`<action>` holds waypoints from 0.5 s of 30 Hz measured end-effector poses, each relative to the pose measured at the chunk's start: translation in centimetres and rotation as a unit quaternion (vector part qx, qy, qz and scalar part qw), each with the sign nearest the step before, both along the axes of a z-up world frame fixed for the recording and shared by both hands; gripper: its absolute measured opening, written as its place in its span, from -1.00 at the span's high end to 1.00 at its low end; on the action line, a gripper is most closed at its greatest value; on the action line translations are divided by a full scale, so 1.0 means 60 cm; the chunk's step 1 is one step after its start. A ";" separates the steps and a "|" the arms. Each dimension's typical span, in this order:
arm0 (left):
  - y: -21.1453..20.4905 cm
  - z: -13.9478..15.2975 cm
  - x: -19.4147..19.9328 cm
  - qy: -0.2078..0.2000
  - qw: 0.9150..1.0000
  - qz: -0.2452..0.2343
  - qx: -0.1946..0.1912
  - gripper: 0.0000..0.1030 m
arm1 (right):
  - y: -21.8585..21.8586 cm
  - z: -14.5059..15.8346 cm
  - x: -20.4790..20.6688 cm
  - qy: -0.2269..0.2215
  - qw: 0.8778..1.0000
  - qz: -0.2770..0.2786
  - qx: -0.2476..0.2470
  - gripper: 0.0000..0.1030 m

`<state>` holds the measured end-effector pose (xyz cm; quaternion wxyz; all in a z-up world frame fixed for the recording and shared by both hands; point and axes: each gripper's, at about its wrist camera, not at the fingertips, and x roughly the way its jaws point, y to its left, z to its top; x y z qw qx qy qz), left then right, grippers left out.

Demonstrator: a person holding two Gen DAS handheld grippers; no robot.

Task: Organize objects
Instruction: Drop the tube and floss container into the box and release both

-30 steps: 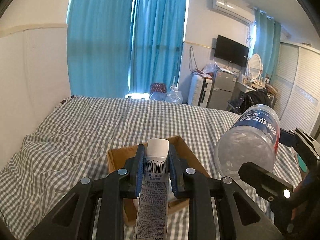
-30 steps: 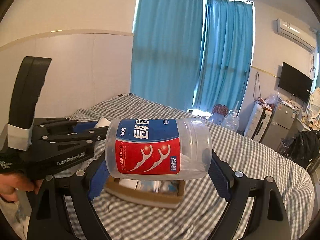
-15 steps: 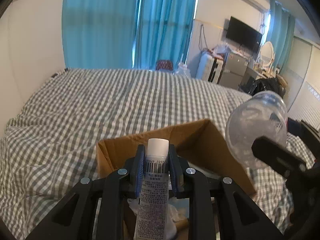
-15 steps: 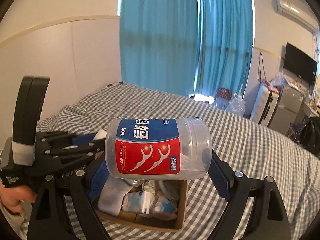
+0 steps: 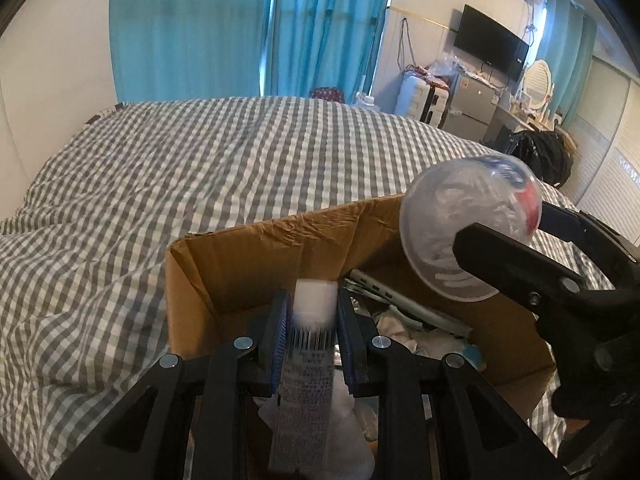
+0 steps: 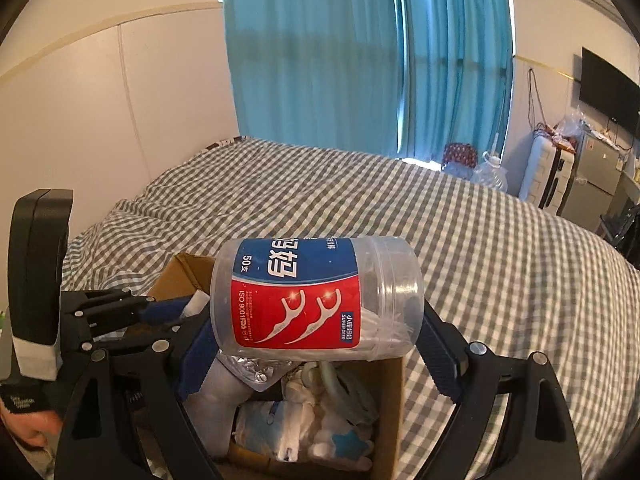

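Observation:
My left gripper (image 5: pixel 313 320) is shut on a white tube (image 5: pixel 306 376) with a barcode, held over the open cardboard box (image 5: pixel 256 256). My right gripper (image 6: pixel 316 336) is shut on a clear floss-pick jar (image 6: pixel 312 300) with a red and blue label, held sideways above the same box (image 6: pixel 390 396). The jar also shows in the left wrist view (image 5: pixel 468 232) at the right. The left gripper shows in the right wrist view (image 6: pixel 164 308) at the left. The box holds several white and pale blue packets (image 6: pixel 296 428).
The box sits on a bed with a grey checked cover (image 5: pixel 200 168). Blue curtains (image 6: pixel 360 60) hang behind. A wall runs along the bed's left side (image 6: pixel 100 120). Suitcase, fridge and TV stand at the far right (image 5: pixel 460 100).
Both grippers have moved down and forward to the box with their objects still held. The box now fills the lower part of both views and its contents show.

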<state>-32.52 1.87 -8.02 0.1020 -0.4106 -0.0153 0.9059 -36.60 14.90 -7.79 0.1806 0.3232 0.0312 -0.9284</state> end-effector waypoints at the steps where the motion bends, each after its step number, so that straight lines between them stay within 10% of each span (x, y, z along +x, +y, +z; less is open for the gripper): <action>1: 0.000 0.001 0.001 0.001 1.000 0.000 0.001 0.55 | 0.002 -0.001 -0.006 0.000 1.000 -0.001 0.001 -0.71; 6: -0.004 0.014 0.011 0.002 1.000 0.007 0.002 0.49 | 0.005 0.001 -0.021 0.003 1.000 -0.016 0.003 -0.72; 10: -0.001 0.049 0.034 0.018 1.000 0.014 -0.010 -0.03 | 0.027 0.028 -0.015 0.001 0.999 -0.029 -0.013 -0.72; 15: 0.004 0.118 0.078 0.052 0.998 0.023 -0.007 -0.19 | 0.053 0.084 0.026 0.017 0.999 -0.038 -0.007 -0.75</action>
